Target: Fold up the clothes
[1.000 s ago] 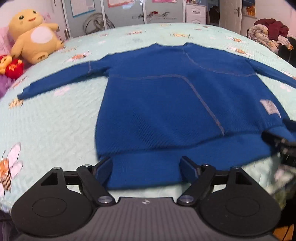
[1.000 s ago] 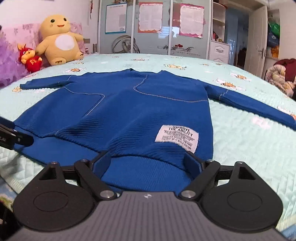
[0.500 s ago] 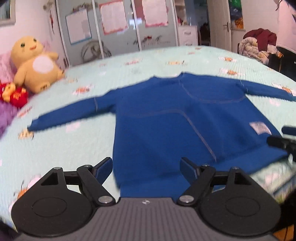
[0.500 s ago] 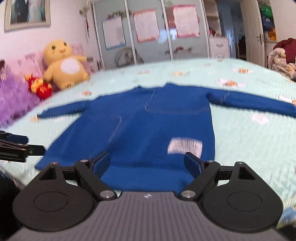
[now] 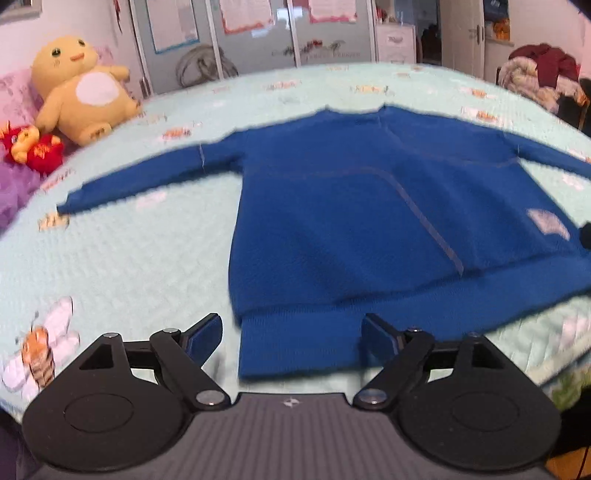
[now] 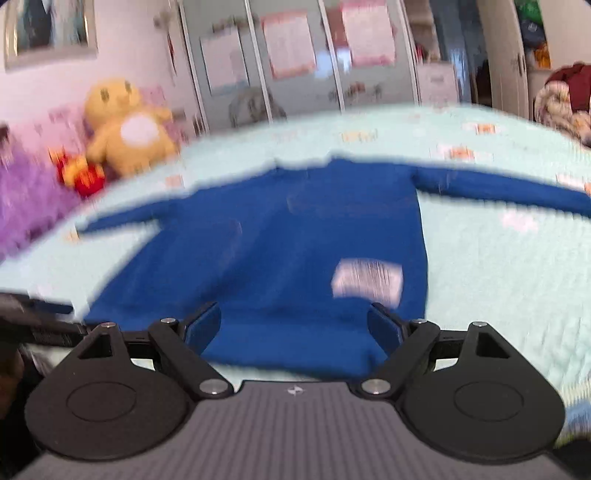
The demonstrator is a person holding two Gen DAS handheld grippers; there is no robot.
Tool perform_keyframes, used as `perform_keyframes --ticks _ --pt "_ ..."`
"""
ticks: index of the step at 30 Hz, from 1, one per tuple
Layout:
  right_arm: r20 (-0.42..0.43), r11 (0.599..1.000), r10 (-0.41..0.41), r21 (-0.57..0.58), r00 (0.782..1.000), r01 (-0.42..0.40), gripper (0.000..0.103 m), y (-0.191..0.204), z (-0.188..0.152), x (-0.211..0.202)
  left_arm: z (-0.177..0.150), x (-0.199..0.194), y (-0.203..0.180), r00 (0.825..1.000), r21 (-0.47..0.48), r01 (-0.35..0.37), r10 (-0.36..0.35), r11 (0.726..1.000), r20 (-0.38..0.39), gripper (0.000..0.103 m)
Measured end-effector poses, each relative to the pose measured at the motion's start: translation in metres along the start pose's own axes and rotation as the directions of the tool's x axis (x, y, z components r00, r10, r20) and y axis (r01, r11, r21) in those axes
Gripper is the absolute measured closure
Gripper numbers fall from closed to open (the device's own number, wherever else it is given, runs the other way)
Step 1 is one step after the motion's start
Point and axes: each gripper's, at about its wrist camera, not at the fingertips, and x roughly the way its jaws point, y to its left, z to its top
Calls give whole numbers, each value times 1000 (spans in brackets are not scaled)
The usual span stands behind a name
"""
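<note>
A blue sweater (image 5: 351, 221) lies flat on the pale green bedspread (image 5: 129, 258), front up, both sleeves spread out, hem toward me. A white label (image 5: 548, 223) sits near its right hem. My left gripper (image 5: 291, 332) hovers at the hem's left corner. Its jaws are opening and its pads press on nothing. My right gripper (image 6: 293, 321) stands open over the right part of the hem, just before the white label (image 6: 365, 277) on the sweater (image 6: 295, 240). Both views are blurred. The left gripper's fingers (image 6: 37, 317) show at the left edge of the right wrist view.
A yellow plush toy (image 5: 81, 92) and a small red one (image 5: 33, 147) sit at the bed's far left by purple and pink pillows. A pile of clothes (image 5: 543, 74) lies off the bed at the far right. Wardrobe doors (image 5: 258, 33) stand behind.
The right gripper has risen and drawn back, so the sweater looks smaller and further. The left view has swung left, bringing the hem's left corner between its fingers. The sweater lies as before.
</note>
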Motion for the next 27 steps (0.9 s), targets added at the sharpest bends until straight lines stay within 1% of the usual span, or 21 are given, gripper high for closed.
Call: perform_keyframes --ticks 1,2,4,6,8,10,11,13,15,17,18,19,20,22,24,27 --pt "21 1000 -3 -2 1000 3 17 0 3 2 4 -2 -1 1000 1 -2 2 1000 13 17" --pt "23 1000 -11 -2 1000 11 17 -3 7 8 8 -1 -4 1000 6 1 -1 1000 17 17" --pt "-11 998 -54 25 998 54 19 -10 9 21 10 0 -12 1000 28 0 -1 1000 17 17" --pt "-32 992 -53 115 998 56 19 -27 8 27 9 1 -19 1000 44 4 -4 999 9 17" --pt "-47 966 -41 254 998 52 20 -53 7 28 6 0 -25 1000 53 13 -12 999 -5 17" --pt "-82 909 -43 411 996 73 22 -84 1 27 2 -3 -30 1000 61 21 -21 998 -14 17" --pt "-91 869 -23 491 996 64 31 -99 -4 26 1 -4 -32 1000 65 26 -25 998 -19 17" --pt "-61 778 45 629 997 4 38 -125 -17 23 -1 -6 -38 999 82 35 -33 996 -20 17" --pt "-54 735 90 678 995 -30 46 -134 -22 25 -1 -5 -46 999 106 34 -32 994 -19 17" --pt "-59 726 146 684 988 -67 57 -133 -25 32 1 -4 -52 999 112 45 -43 993 -25 17" --pt "-59 720 182 688 982 -92 57 -131 -27 38 1 -5 -55 998 112 55 -53 992 -26 17" --pt "-57 721 197 685 979 -105 61 -128 -28 40 2 -6 -59 998 112 65 -62 992 -27 17" --pt "-62 718 212 687 975 -112 71 -128 -29 44 3 -9 -62 997 118 72 -69 990 -23 17" --pt "-65 698 227 707 972 -116 82 -131 -33 48 4 -15 -67 996 129 84 -83 988 -13 17" --pt "-60 684 231 720 971 -118 84 -132 -35 47 3 -21 -71 996 146 85 -85 986 -5 17" --pt "-47 739 141 670 989 -73 85 -126 -28 27 3 -31 -68 997 153 71 -73 986 4 17"
